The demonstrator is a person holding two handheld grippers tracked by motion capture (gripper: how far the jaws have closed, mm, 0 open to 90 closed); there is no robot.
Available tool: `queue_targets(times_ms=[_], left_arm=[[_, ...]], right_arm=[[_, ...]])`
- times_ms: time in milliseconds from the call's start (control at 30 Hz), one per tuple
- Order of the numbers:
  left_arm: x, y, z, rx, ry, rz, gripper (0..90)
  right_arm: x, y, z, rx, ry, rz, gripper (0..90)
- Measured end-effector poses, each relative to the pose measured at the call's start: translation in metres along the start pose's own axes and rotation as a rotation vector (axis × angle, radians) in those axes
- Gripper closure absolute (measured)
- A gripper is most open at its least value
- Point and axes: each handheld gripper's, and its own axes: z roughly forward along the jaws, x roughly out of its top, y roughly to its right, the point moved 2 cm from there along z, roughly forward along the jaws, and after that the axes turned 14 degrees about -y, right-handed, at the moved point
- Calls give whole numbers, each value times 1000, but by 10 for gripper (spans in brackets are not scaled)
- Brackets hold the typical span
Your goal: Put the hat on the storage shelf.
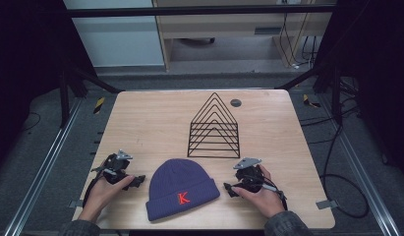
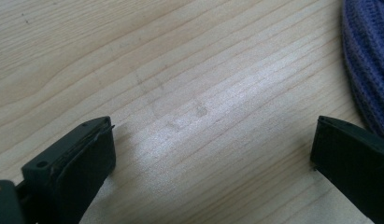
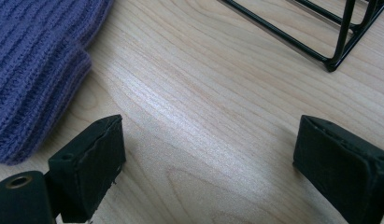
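A purple knit beanie [image 1: 181,188] with a red letter K lies flat near the table's front edge, cuff toward the person. Behind it stands a black wire rack [image 1: 214,129] made of triangular frames. My left gripper [image 1: 136,181] rests on the table just left of the beanie, held in a hand; its jaws stand wide apart over bare wood, and the beanie's edge [image 2: 367,65] shows at the right. My right gripper [image 1: 229,189] sits just right of the beanie, jaws also wide apart over bare wood, with the beanie's cuff [image 3: 35,70] to the left and a rack corner [image 3: 332,60] ahead.
The wooden table [image 1: 150,123] has a small dark round disc [image 1: 235,103] at the back near the rack. Metal rails and cables run along both sides on the floor. Bare wood stretches to the left of the rack.
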Motion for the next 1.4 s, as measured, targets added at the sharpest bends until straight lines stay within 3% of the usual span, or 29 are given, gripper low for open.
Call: queue_targets(times_ms=[100, 167, 400, 467, 500, 600, 900, 1200, 1233, 1333, 1400], left_arm=[[1, 0, -1, -12, 2, 3, 0], [2, 0, -3, -28, 21, 0, 51], [5, 0, -14, -39, 95, -20, 89], [6, 2, -18, -61, 119, -33, 110], [8, 5, -22, -73, 152, -31, 123], [10, 11, -28, -86, 175, -26, 126], [25, 37, -33, -127, 195, 26, 153], [44, 59, -20, -160, 143, 64, 293], [48, 63, -15, -147, 109, 82, 310], [52, 67, -9, -151, 75, 81, 360], [54, 69, -5, -127, 54, 81, 388]], right_arm=[[1, 0, 0, 2, -4, -1, 91], [1, 0, 0, 3, -9, -2, 91], [3, -2, -4, 24, -26, 3, 127], [4, -3, -6, 5, -16, -27, 165], [5, -3, -8, 2, -9, -34, 172], [5, -4, -13, 4, 18, -46, 165], [3, -7, -16, 10, 18, -71, 140], [3, -5, -16, 1, 10, -71, 147], [2, -4, -15, 0, 7, -70, 148], [2, -4, -15, 0, 1, -76, 149], [2, -5, -15, 2, 1, -76, 149]])
